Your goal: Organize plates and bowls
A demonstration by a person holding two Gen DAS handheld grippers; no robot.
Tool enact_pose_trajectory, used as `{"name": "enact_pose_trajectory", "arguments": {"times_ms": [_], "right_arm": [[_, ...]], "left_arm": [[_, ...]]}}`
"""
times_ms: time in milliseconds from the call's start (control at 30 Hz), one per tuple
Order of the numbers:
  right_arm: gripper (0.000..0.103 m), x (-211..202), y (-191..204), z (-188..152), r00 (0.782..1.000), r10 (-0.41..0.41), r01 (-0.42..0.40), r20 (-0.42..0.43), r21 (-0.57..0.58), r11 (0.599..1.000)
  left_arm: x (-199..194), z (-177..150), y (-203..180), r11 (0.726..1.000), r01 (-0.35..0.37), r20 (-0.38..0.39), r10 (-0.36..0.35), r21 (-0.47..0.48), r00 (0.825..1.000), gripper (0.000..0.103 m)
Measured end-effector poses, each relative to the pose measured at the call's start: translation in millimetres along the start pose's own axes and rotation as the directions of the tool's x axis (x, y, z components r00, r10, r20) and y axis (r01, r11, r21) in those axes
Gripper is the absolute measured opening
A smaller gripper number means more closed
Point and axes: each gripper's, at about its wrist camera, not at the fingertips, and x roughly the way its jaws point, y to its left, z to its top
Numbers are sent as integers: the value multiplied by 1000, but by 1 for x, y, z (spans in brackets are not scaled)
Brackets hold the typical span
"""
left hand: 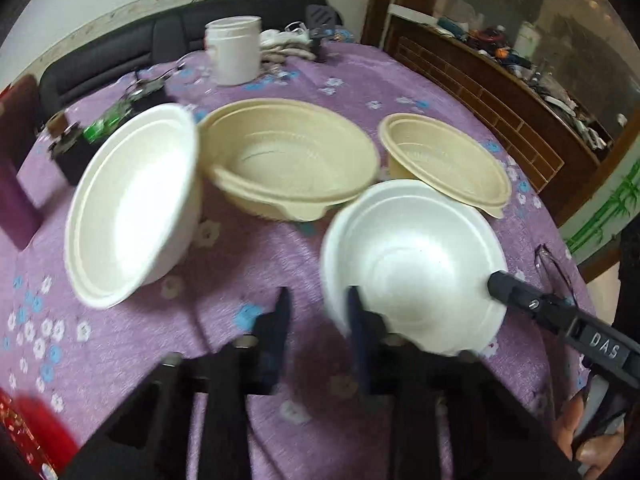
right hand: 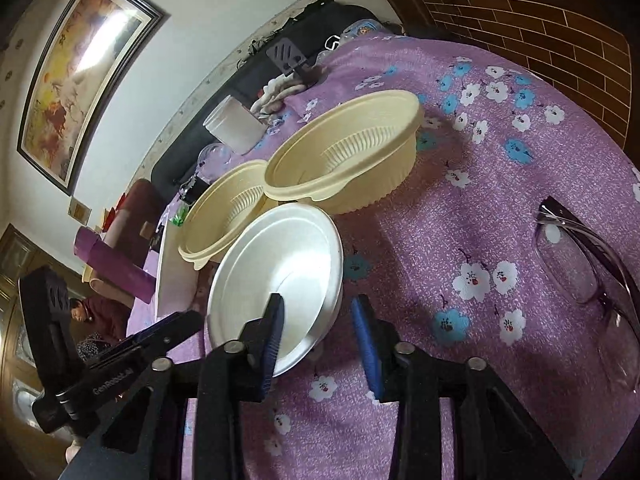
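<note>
Two white foam bowls and two cream plastic bowls stand on the purple flowered tablecloth point(left hand: 240, 264). The near white bowl point(left hand: 416, 264) lies just right of my open left gripper point(left hand: 318, 312); its right finger point(left hand: 356, 320) overlaps the bowl's left rim. The other white bowl point(left hand: 132, 204) is tilted at the left. The large cream bowl point(left hand: 292, 156) and the smaller cream bowl point(left hand: 444, 160) stand behind. My right gripper point(right hand: 320, 332) is open astride the near white bowl's point(right hand: 276, 272) rim, with the left finger point(right hand: 274, 332) inside the bowl. The cream bowls point(right hand: 340, 156) point(right hand: 228, 212) stand beyond.
A white jar point(left hand: 234, 50) and clutter stand at the table's far side by a dark sofa. Glasses point(right hand: 588, 272) lie at the right. A purple box point(left hand: 20, 208) stands at the left edge. A wooden cabinet point(left hand: 500, 92) is at the right.
</note>
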Motion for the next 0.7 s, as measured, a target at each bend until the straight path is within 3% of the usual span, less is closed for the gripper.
{"name": "enact_pose_trajectory", "arguments": {"times_ms": [33,133,233,400,700], "right_arm": [[23,1,1,-1,1000,0,0,1,-3,1000],[14,1,9,-6,1000,-5,5,-4,-32,999],[15,-2,16,-10,1000,7,-7,0,-48,999],[14,-4,26,-15,1000,7,-7,6,-69,998],[15,-3,12,-14,1000,-17,18,10,-31,999]], "left_arm": [[0,1,-2,1000,8,0,-8,1,1000,10],[-4,-4,-8,1000,-2,4,2,28,1000,10],[-9,-11,-3,999,43,-8,-43,6,999,10],[-6,-17,14,999,19,-24,-20,-41,1000,10],[11,1,17,994,68,-50,-72,-86,996,12]]}}
